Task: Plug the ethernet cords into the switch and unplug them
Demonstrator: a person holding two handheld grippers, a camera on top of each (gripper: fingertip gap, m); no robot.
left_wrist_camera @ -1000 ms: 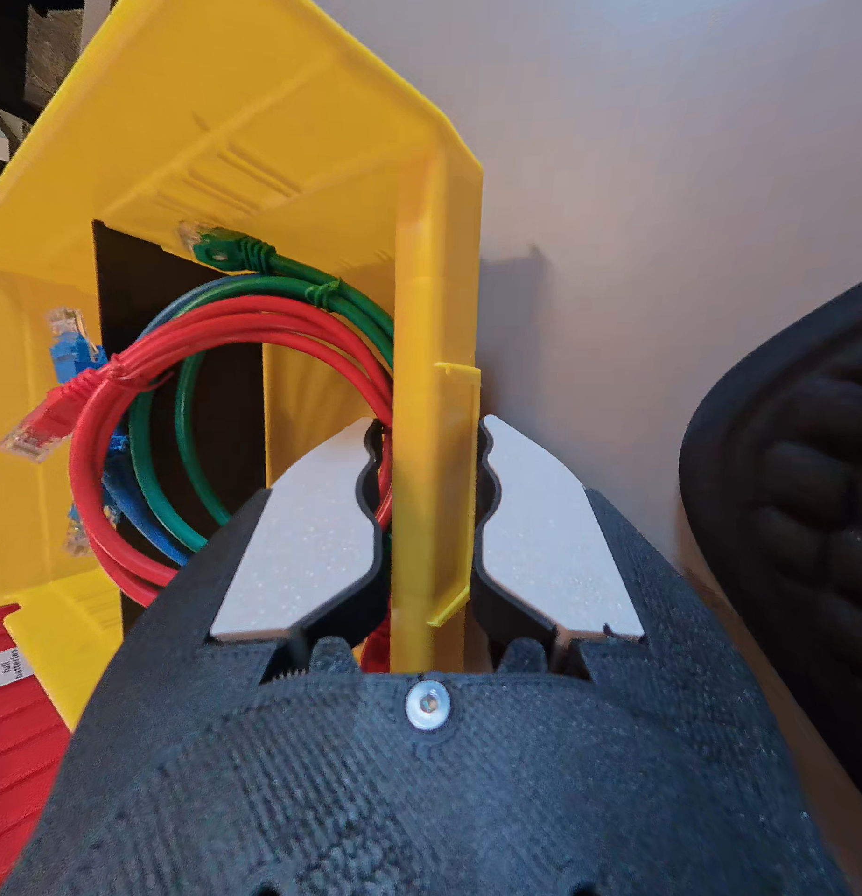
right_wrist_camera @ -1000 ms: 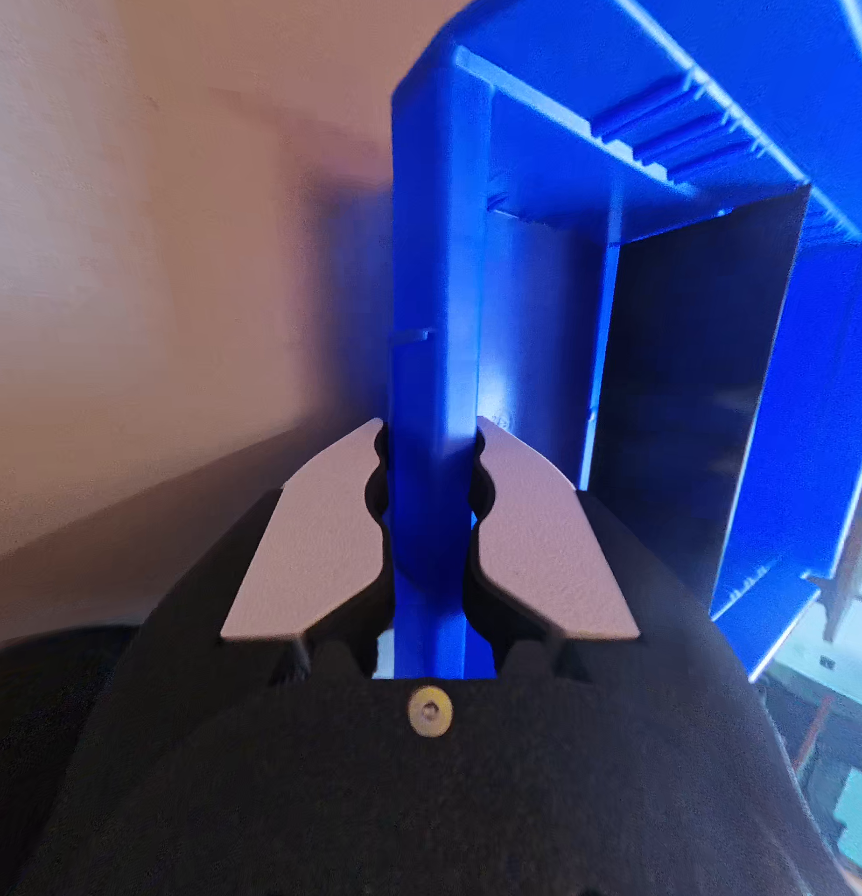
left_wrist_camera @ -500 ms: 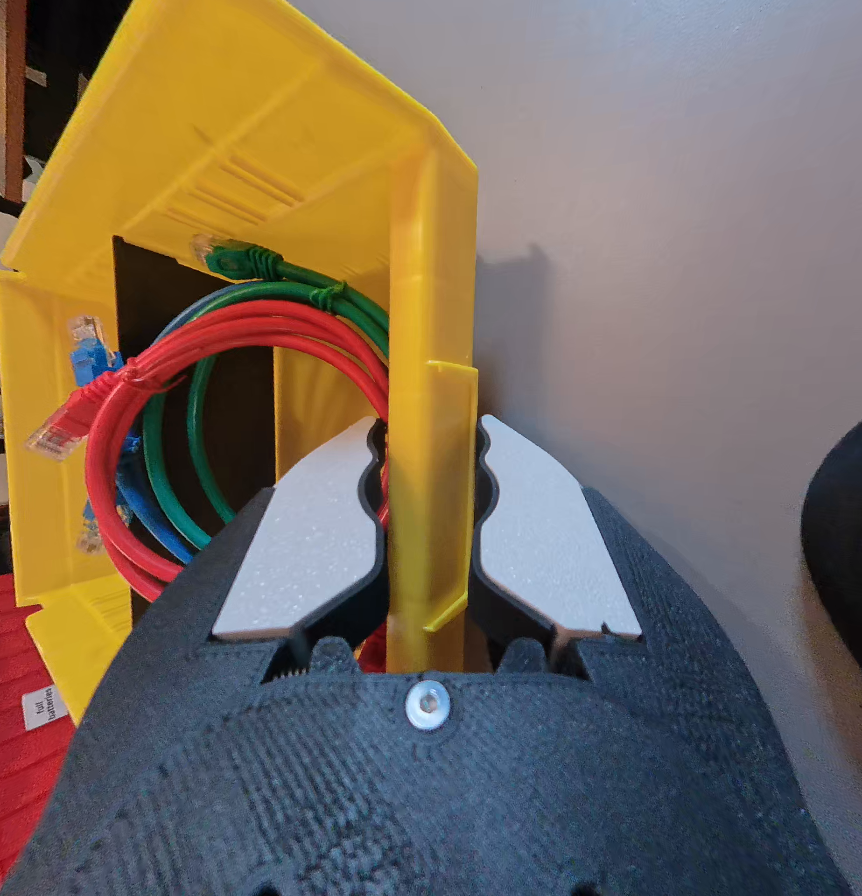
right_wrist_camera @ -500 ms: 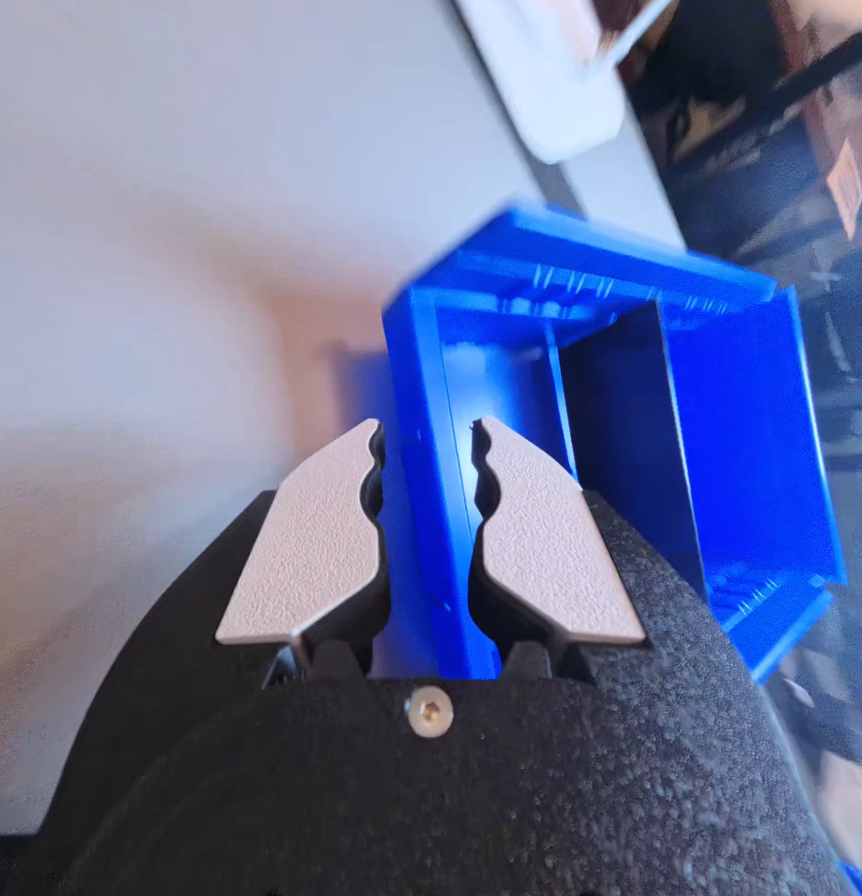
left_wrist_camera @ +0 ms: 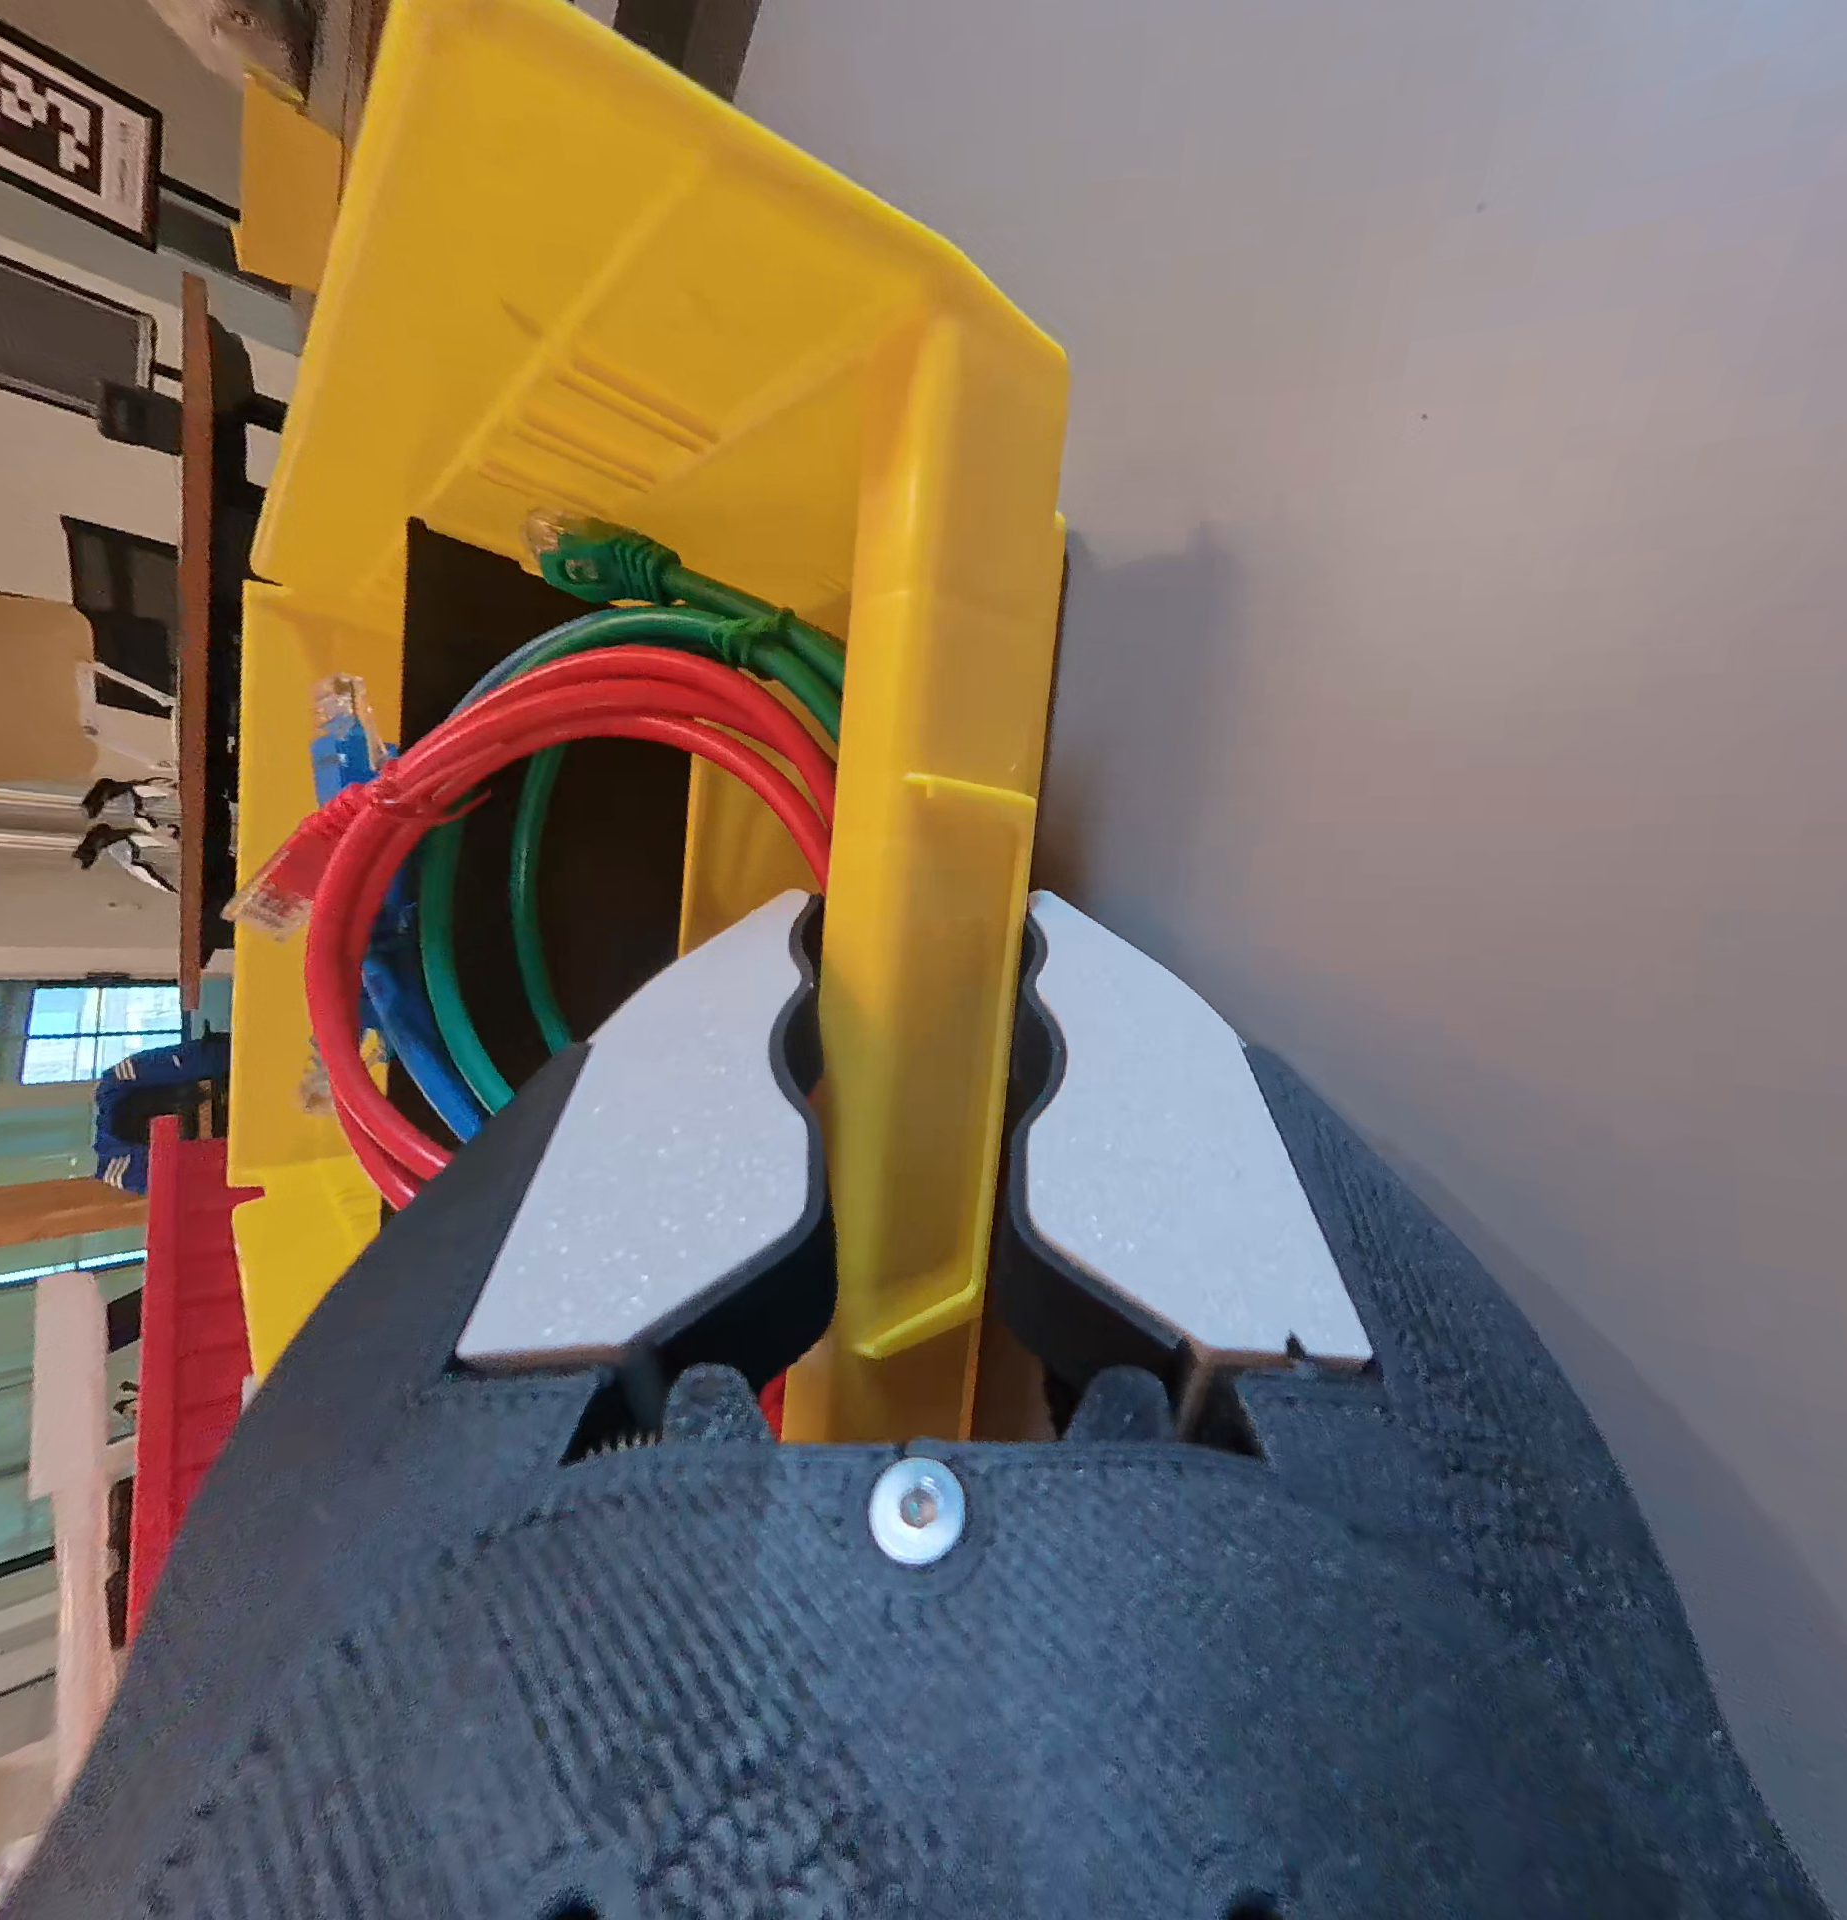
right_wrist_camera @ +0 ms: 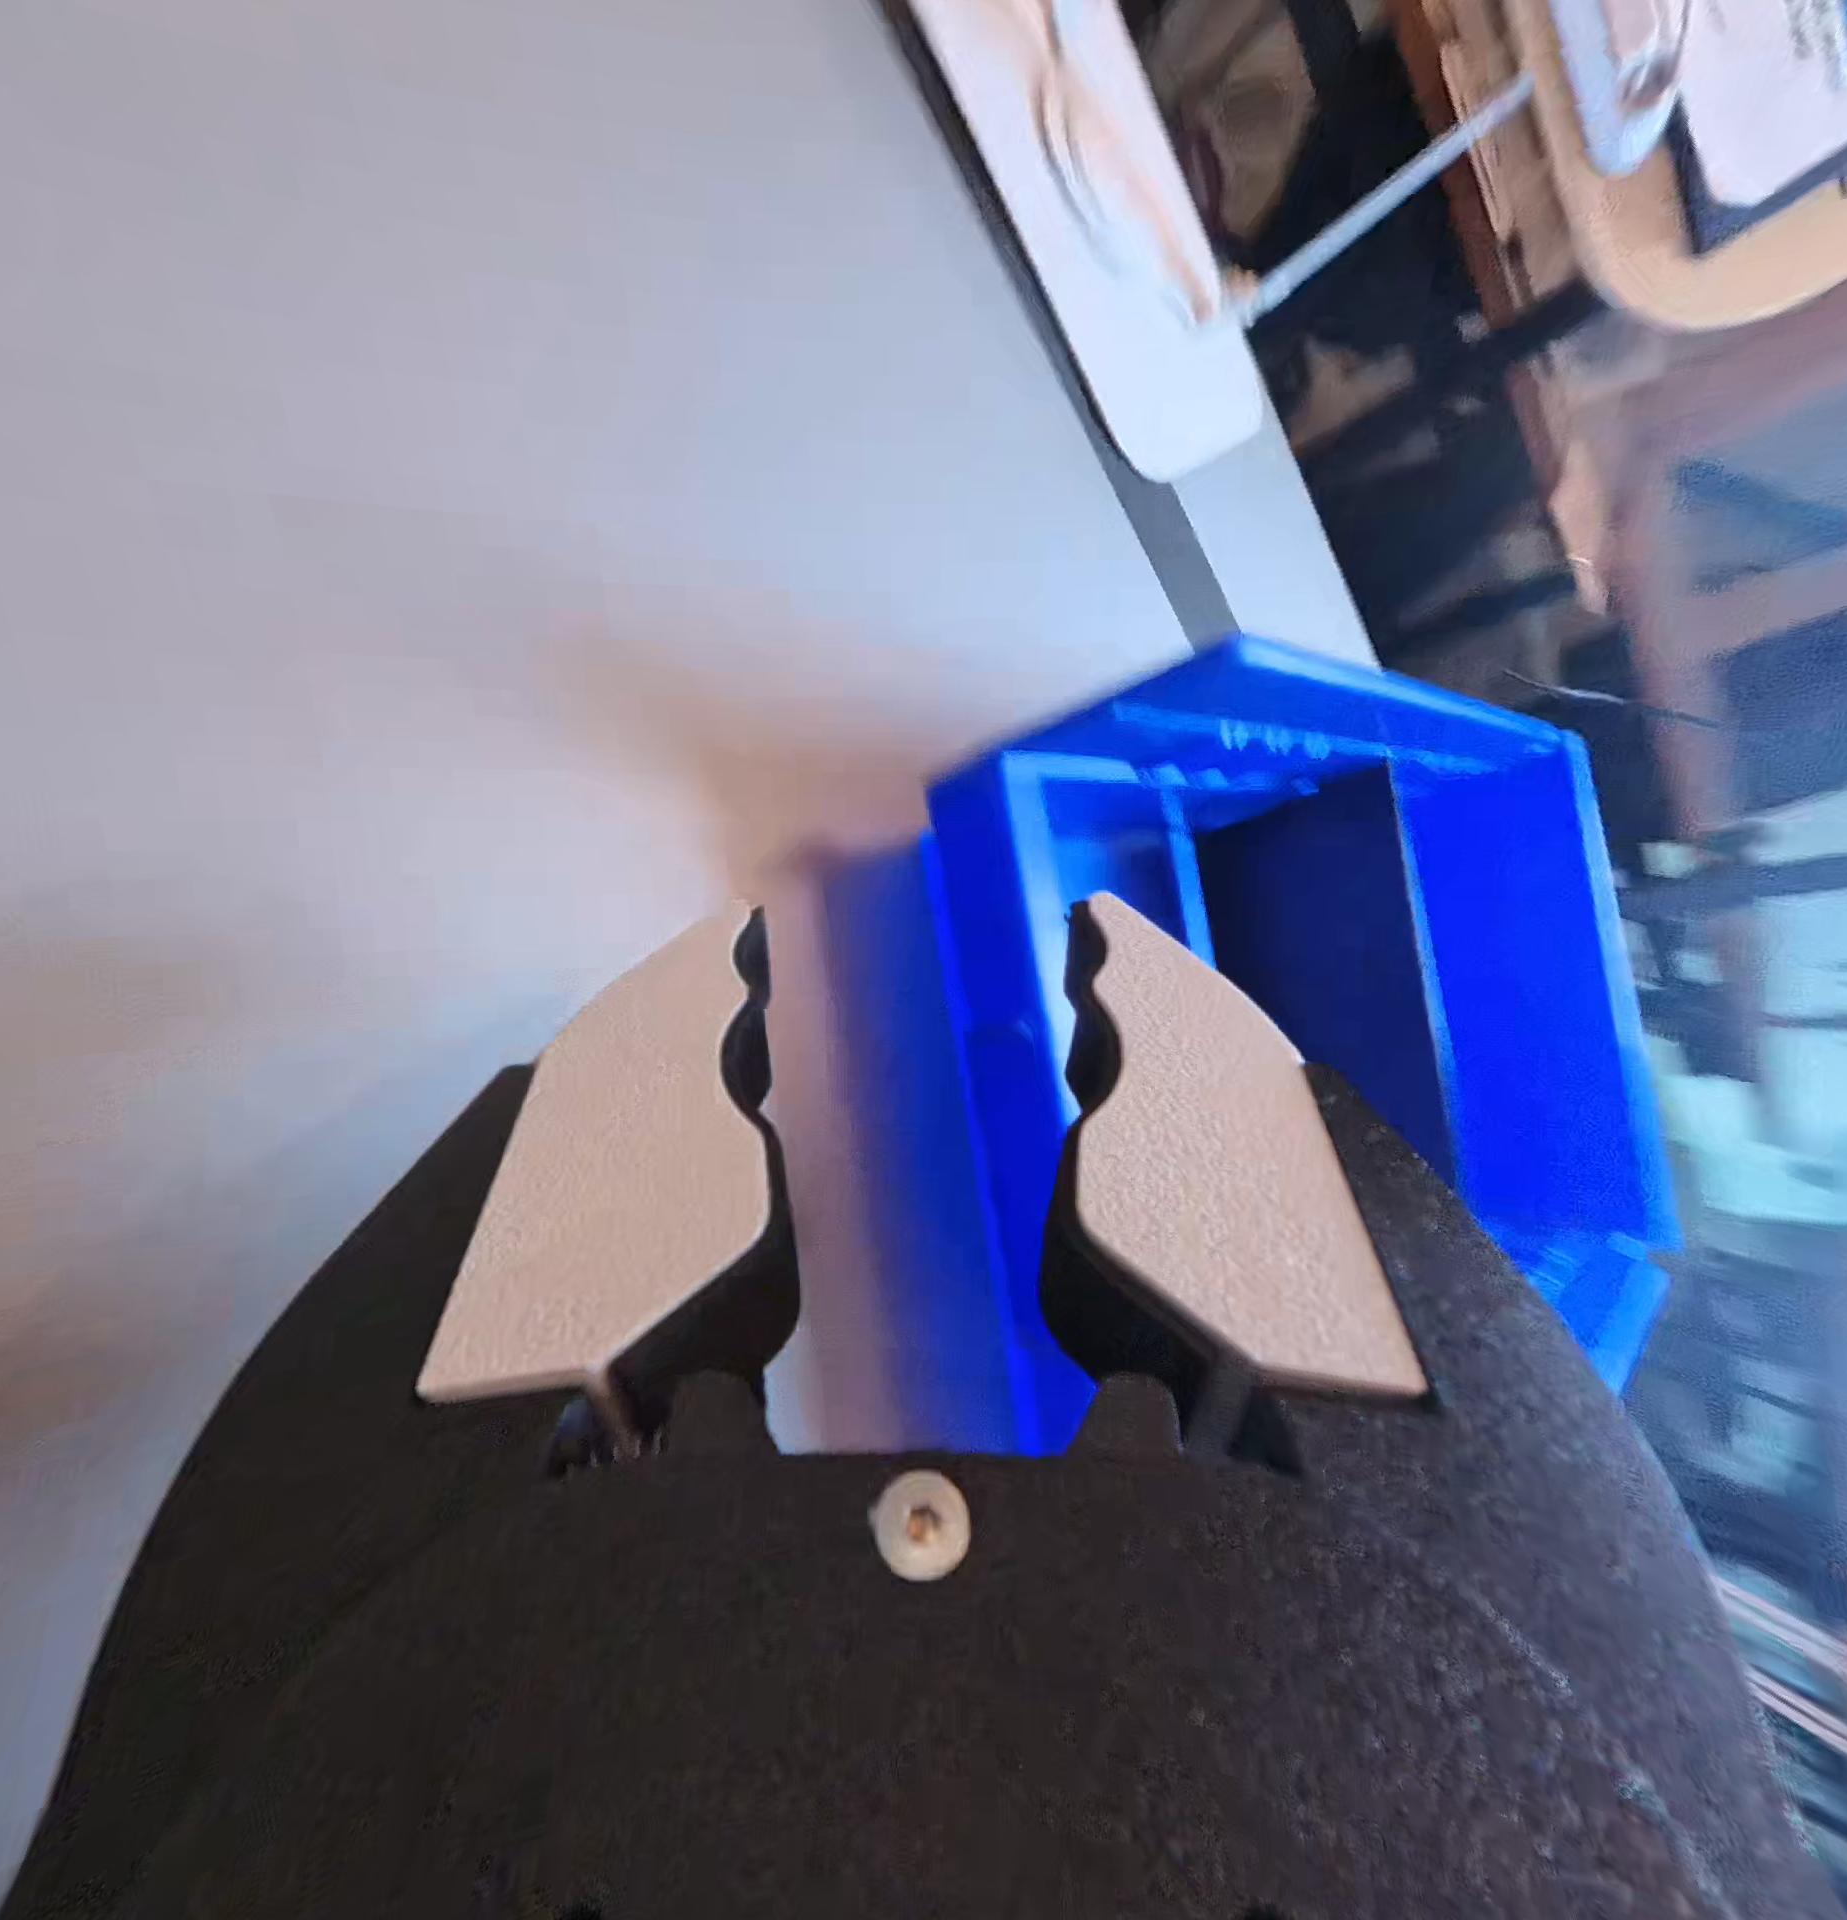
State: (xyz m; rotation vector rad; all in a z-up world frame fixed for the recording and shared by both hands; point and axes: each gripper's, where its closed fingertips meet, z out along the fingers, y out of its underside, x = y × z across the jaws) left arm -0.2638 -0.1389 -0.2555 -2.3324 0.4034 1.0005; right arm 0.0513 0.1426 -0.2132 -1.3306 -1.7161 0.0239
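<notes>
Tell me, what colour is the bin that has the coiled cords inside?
Yellow. The bin shows best in the left wrist view, with the left gripper clamped on its wall.

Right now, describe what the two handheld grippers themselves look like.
Left gripper: a black, coarsely textured printed body, rounded like a dome, with one silver screw at its centre. Its two fingers carry flat, speckled light-grey plates with wavy black inner edges. Right gripper: the same build. No cables, sleeves or markings show.
</notes>
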